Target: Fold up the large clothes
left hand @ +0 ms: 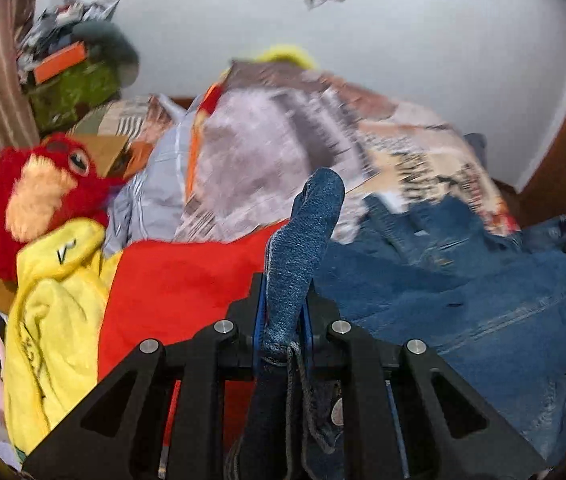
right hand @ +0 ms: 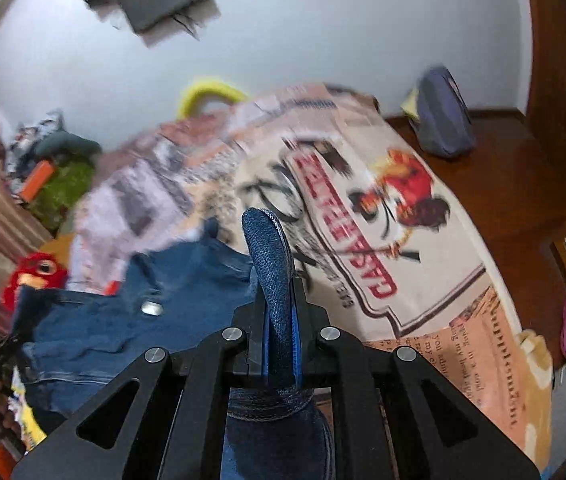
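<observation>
Both grippers are clamped on denim: left gripper (left hand: 285, 308) and right gripper (right hand: 279, 320) each pinch an edge of the jeans (left hand: 463, 300), which hang bunched over the printed bedspread (right hand: 423, 280). No fold visible yet; folding all remains.

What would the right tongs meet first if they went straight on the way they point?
Probably the printed blanket on the bed, just beyond the denim fold the right tongs clamp; depth is unclear.

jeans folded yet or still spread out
Not folded: the jeans hang bunched between the left gripper and right gripper, each shut on a denim edge, above the printed blanket.
</observation>
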The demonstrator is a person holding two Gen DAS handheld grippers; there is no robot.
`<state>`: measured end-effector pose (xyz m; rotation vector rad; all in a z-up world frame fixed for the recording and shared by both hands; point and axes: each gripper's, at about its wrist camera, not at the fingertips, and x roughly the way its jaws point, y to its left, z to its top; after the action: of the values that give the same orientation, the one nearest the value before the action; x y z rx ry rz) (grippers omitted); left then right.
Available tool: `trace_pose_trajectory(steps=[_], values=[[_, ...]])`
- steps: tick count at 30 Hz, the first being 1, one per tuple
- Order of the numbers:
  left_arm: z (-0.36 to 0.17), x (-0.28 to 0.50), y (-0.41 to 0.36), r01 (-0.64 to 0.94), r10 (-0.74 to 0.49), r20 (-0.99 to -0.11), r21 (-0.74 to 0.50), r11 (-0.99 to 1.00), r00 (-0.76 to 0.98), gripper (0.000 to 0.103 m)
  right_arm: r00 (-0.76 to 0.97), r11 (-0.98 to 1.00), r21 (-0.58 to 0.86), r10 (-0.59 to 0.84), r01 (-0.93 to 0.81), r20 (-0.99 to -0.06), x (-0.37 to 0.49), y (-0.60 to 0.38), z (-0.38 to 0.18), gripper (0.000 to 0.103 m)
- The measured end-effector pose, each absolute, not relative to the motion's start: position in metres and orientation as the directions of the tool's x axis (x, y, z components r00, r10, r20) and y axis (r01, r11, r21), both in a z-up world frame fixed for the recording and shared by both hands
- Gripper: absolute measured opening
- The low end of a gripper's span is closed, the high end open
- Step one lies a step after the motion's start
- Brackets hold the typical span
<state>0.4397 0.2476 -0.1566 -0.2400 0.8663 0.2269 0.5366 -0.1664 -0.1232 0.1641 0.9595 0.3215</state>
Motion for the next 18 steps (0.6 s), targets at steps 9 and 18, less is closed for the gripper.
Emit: trace_pose_trajectory(steps=[9, 18], values=[[-0.212, 0.446, 0.263, -0.338, 0.184, -0.841, 0.001, 0.941, 0.508, 0.018, 0.421, 0.963, 0.256, 0.268, -0.086, -0.867, 0.543, -0.188, -0.190, 0.019], [-0.184, 0.409, 0.251, -0.297, 0.180, -0.838, 0.021, 0.954, 0.516, 0.050, 0.333, 0.949, 0.295, 0.315, -0.111, -0.889, 0.493, -0.214, -0.168, 0.042]])
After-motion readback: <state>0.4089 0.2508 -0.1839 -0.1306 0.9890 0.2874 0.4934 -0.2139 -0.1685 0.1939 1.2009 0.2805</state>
